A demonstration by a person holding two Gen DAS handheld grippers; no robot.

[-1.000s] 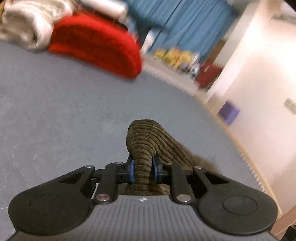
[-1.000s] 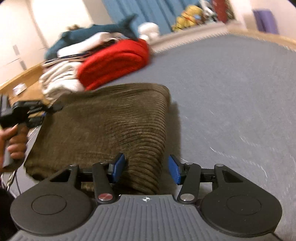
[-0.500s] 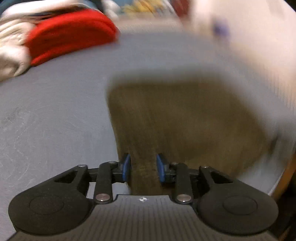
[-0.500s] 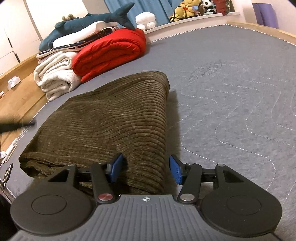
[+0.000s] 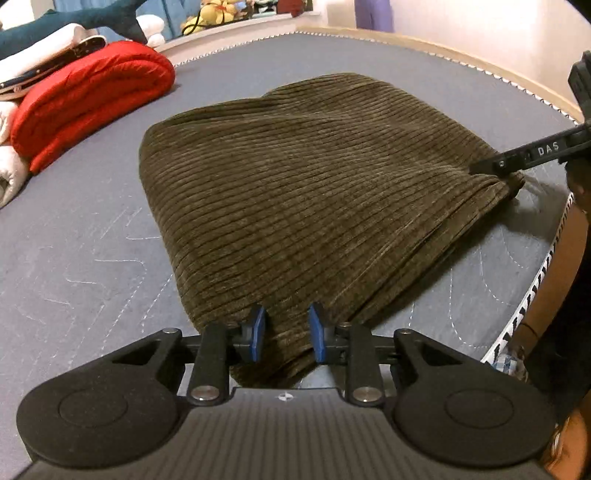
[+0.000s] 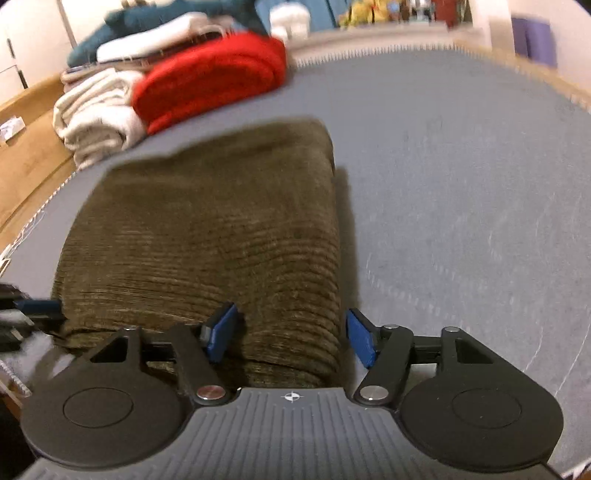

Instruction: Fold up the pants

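Note:
The olive corduroy pants (image 5: 314, 184) lie folded into a flat rectangle on the grey quilted bed (image 5: 74, 240). My left gripper (image 5: 287, 332) straddles their near corner; its jaws are closing, with cloth lying flat between the blue pads and not pinched. In the right wrist view the pants (image 6: 207, 229) stretch away from my right gripper (image 6: 290, 334). Its jaws are opening around the near right corner, and the right pad stands clear of the cloth. One finger of the right gripper (image 5: 517, 162) shows at the pants' far right corner.
A rolled red blanket (image 5: 92, 99) and white towels (image 6: 96, 110) are stacked at the bed's far left, with a blue plush shark (image 5: 74, 26) on top. The wooden bed edge (image 5: 480, 51) curves along the back and right. Grey bed surface (image 6: 461, 184) spreads right of the pants.
The left gripper, shut on a bunched fold a second ago, swung across, rolled and widened; the pants now lie flat. The right gripper's jaws spread wider at their corner.

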